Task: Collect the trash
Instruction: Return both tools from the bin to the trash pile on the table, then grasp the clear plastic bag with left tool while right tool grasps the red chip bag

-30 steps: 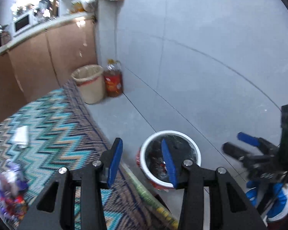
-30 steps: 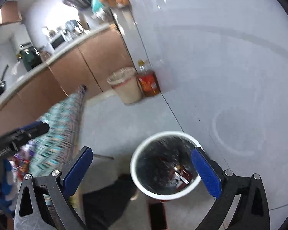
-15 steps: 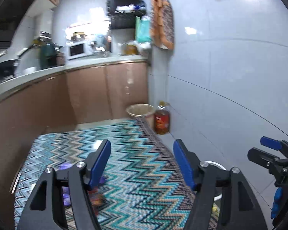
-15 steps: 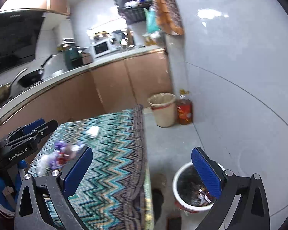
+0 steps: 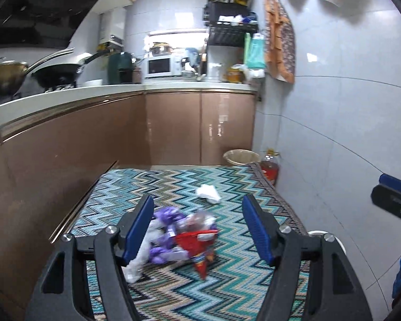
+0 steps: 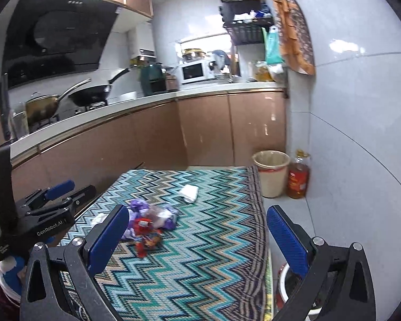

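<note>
Claws first: left claw (image 5: 196, 224) spread wide with nothing in it, hovering right over the wrapper pile (image 5: 179, 236); right claw (image 6: 197, 236) gaping just as wide, also empty, hanging off toward the surface's right edge. Pile sits on the zigzag cloth covering the surface (image 6: 200, 262), near the front left: purple crinkly plastic (image 6: 165, 218), clear film, and a red snack packet (image 5: 197, 243) tangled up together. Looks feather-light, floppy and slick, so probably slides or springs apart if pinched at a loose corner. Better bet: bite down on the bunched middle where the layers overlap. Crumpled white tissue (image 6: 189, 193) lying apart, further back. Soft, squashes easily, grabbable anywhere. White-rimmed bin (image 6: 286, 281) down on the floor just past the right edge, some trash already inside.
</note>
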### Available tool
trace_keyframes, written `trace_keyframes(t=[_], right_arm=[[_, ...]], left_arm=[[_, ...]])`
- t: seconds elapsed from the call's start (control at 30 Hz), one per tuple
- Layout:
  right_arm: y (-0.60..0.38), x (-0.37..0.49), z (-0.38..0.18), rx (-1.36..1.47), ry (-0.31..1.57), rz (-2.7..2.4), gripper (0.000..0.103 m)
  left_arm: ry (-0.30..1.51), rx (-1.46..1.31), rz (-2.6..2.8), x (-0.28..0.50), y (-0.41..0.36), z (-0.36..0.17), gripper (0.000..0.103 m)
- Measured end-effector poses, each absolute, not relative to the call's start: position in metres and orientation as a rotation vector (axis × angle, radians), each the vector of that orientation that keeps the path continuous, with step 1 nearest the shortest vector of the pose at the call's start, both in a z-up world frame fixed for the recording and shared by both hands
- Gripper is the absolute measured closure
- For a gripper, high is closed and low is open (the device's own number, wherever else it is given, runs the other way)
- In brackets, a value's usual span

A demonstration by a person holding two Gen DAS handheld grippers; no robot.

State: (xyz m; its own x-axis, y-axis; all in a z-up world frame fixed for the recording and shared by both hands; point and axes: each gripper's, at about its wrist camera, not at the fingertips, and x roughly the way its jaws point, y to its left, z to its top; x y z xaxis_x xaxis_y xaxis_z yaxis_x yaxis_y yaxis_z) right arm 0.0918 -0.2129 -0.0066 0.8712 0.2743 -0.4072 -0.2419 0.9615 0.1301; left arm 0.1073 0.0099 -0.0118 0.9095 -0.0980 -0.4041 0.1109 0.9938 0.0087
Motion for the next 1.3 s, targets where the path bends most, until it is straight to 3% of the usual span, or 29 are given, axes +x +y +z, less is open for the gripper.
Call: trace_keyframes(t=[0.1,0.57,0.87,1.3], right_arm=[[-0.199,0.095,-0.006,0.061,0.436,0.295,0.002],[-0.165,0.133,-0.028,0.034,0.532,0.382,0.033],[-0.134,0.181,-0.072,0.014,0.664,0.506,0.038],[-0.085,0.239,-0.126,-0.054,0.811,0.621,0.039]], left_arm=[[0.426,0.021,-0.072,0.106,0.028,-0.019,0.036],[0.519,-0.050,0.094,0.109,0.136,-0.063,0.037],[0.648,-0.105,0.091,0.108,0.184,-0.112,0.037],[0.743,-0.020,-0.141,0.179,0.131,-0.140,0.037]])
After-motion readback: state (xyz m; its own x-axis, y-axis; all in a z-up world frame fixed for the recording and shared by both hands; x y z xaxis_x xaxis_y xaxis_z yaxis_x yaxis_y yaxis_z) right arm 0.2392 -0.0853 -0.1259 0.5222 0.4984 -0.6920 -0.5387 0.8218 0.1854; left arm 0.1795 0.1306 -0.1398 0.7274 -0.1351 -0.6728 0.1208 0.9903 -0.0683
